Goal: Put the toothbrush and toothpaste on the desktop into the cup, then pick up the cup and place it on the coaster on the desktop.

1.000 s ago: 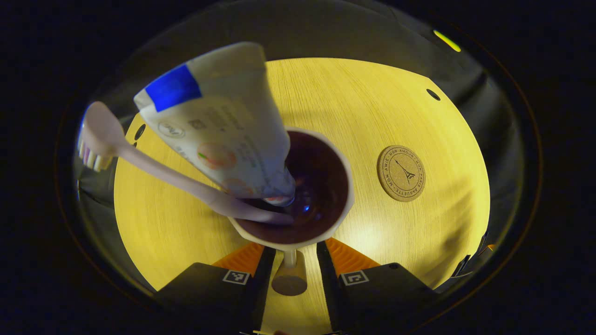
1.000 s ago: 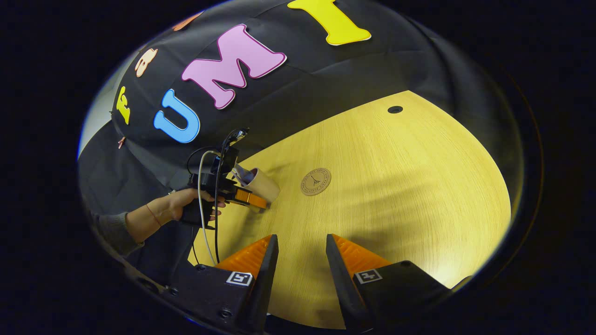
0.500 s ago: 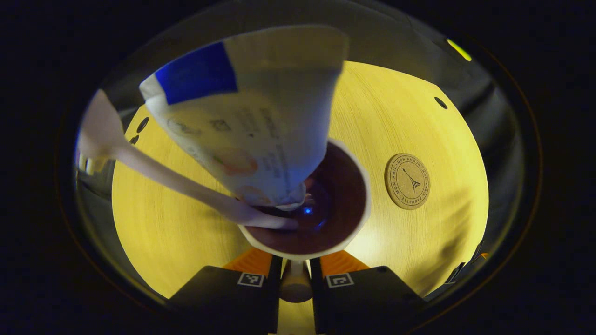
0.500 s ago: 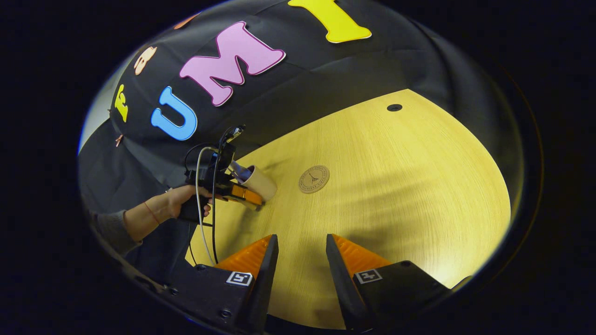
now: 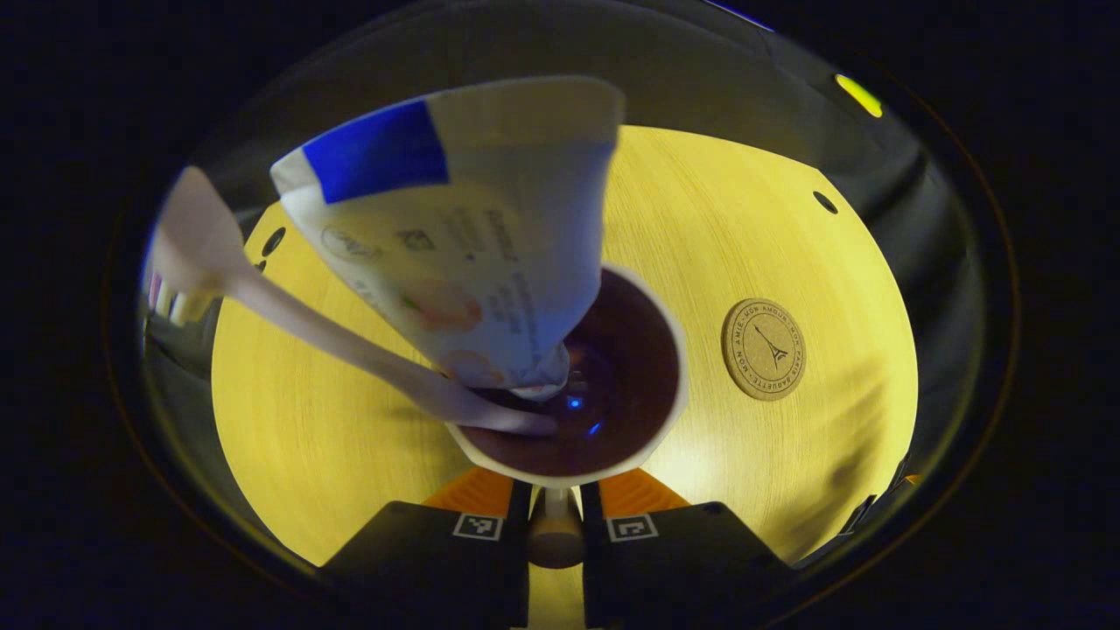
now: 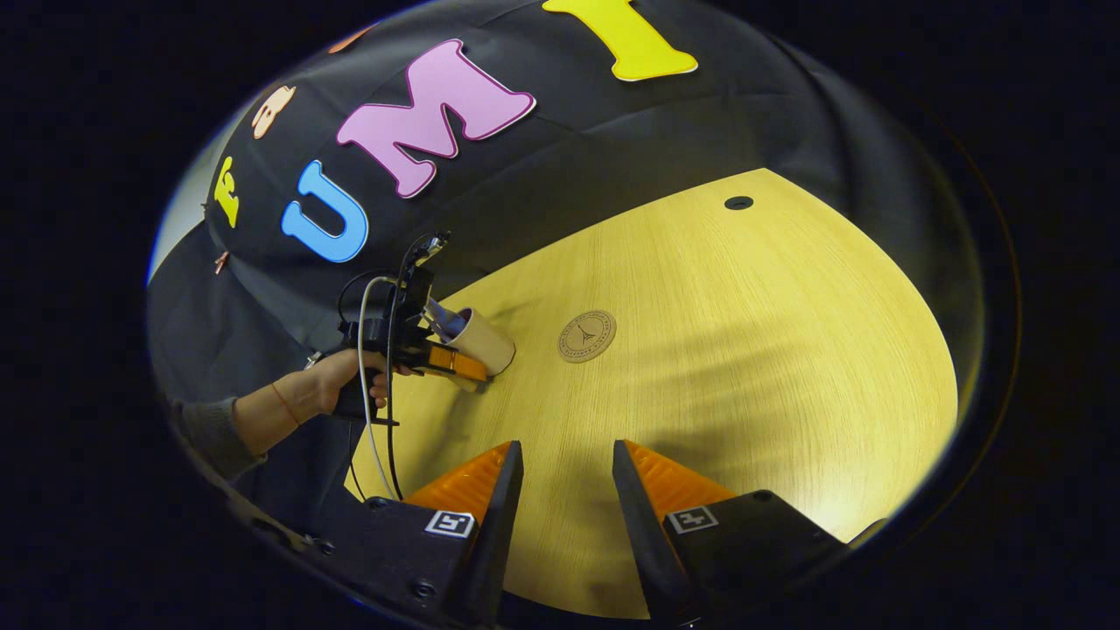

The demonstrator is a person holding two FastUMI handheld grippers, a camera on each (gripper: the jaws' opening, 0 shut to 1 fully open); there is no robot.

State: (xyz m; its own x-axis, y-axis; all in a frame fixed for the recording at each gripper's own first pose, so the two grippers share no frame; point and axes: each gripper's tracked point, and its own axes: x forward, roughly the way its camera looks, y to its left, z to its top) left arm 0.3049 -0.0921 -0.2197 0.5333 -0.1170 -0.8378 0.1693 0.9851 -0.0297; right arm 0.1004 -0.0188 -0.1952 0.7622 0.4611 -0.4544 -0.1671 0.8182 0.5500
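Fingers of the left hand-held gripper (image 5: pixel 555 516) stand nearly closed on the one small handle of the cup (image 5: pixel 665 411), pinching it from both sides; in the right gripper view a hand (image 6: pixel 337 378) holds this tool at the worktop's left edge. One cup: round, pale outside, dark and glossy inside, with a thin smooth rim. In it stand two things. One toothpaste (image 5: pixel 464 236) tube, soft and flattened, white with a blue band at its crimped end, cap down in the cup and leaning to the left. One toothbrush (image 5: pixel 289 306), pale plastic with a slim curved handle, foot in the cup and bristled head out past the rim toward the left edge. One coaster (image 5: pixel 763 349), a flat cork disc with a printed ring and tower, lies on the worktop (image 5: pixel 717 227) right of the cup, apart from it. Worktop is light wood grain, with round dark holes near its edges. Right hand-held gripper (image 6: pixel 567 490) is empty, fingers parted above the near edge.
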